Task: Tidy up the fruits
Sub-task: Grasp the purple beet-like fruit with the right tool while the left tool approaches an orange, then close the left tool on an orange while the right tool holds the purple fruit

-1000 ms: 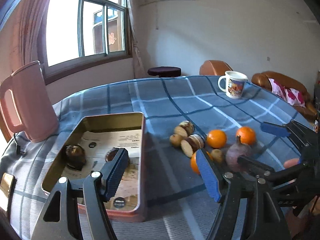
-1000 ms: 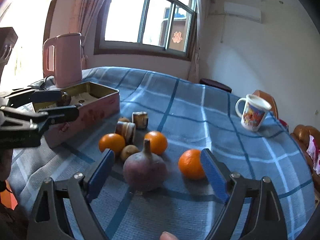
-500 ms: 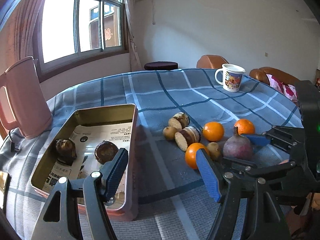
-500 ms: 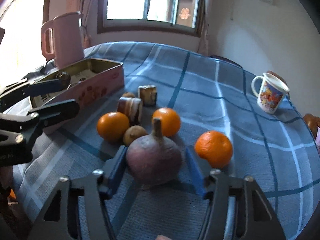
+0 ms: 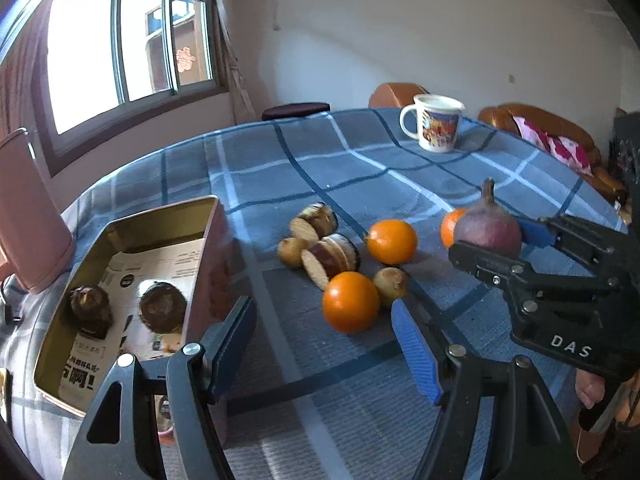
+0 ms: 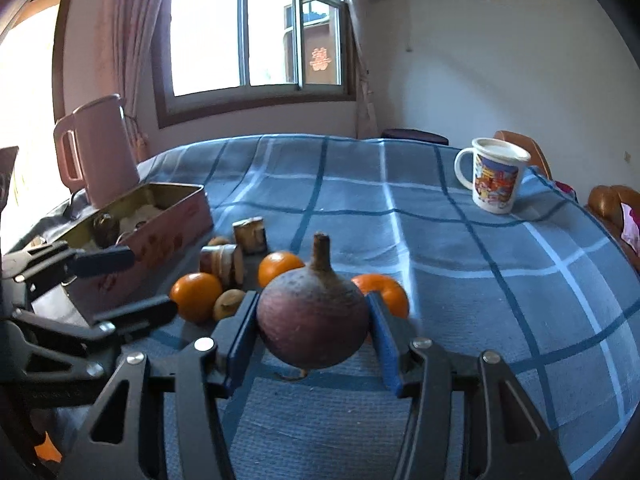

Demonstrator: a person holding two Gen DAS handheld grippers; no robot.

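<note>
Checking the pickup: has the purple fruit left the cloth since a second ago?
Yes. The purple fruit now hangs above the tablecloth, clamped in the right gripper.

Right gripper (image 6: 312,344) tilted downward, blue pads pressed against both sides of the purple bulb (image 6: 312,320), lifted off the cloth. Left gripper (image 5: 324,344) angled down, jaws wide apart, nothing between.

Behind the purple round fruit (image 6: 312,322), one orange (image 6: 386,290) was mostly hidden, only its top and right side showing. The pink kettle (image 5: 28,216), left of the tin box (image 5: 120,280), was cut off by the picture's edge. The print on the paper lining the tin was too small to read. The tin's near end lay behind a left-gripper finger (image 5: 230,346).
</note>
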